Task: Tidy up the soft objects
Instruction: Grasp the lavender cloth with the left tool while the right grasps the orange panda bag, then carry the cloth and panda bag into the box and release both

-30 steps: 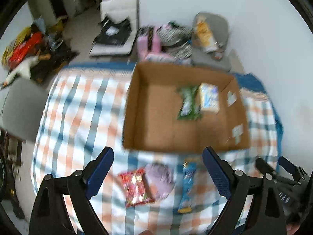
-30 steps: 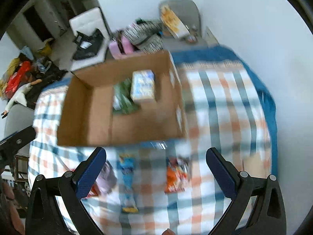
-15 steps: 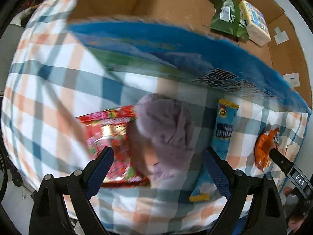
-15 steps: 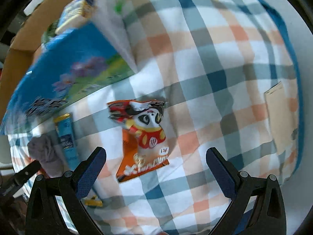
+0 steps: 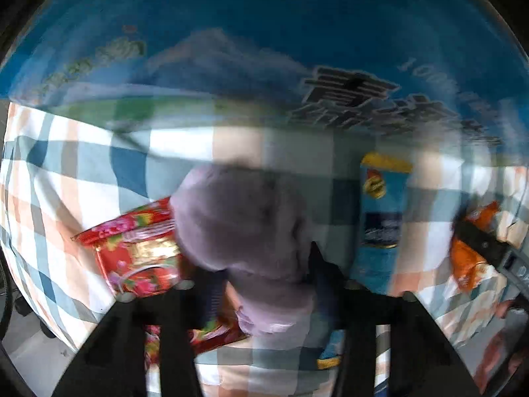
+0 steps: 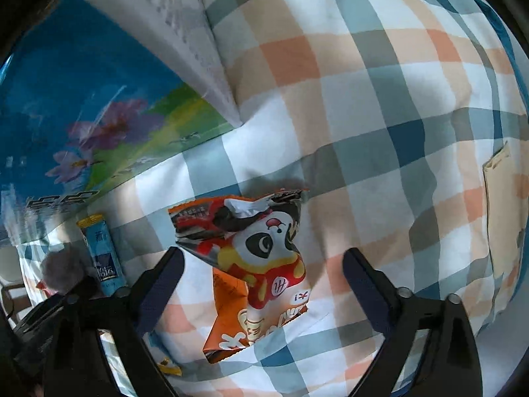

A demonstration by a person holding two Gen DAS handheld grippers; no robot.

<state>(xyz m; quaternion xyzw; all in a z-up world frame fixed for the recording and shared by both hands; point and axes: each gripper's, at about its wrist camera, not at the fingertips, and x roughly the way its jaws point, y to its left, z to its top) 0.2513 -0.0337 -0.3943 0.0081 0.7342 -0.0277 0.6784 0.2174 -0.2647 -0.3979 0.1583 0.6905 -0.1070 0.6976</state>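
In the left wrist view my left gripper [image 5: 264, 281] is low over the checked cloth and closed in on a purple fuzzy soft toy [image 5: 244, 218], with a finger on each side of its lower part. The toy lies partly on a red flowered snack bag [image 5: 139, 254]. A blue snack packet [image 5: 383, 215] lies to its right. In the right wrist view my right gripper [image 6: 261, 281] is open, its fingers either side of an orange panda snack bag [image 6: 261, 264] on the cloth. The toy [image 6: 62, 268] and blue packet [image 6: 102, 254] show at the left.
The printed blue outer wall of the cardboard box [image 5: 264, 49] stands just behind the objects and fills the top of the left wrist view; it also shows in the right wrist view [image 6: 82, 99]. The checked cloth [image 6: 380, 82] spreads to the right. A beige paper piece [image 6: 502, 205] lies at the right edge.
Both grippers have dropped from high above the box to the cloth. The left gripper's jaws have closed from wide open onto the purple toy. The right gripper now straddles the panda bag.
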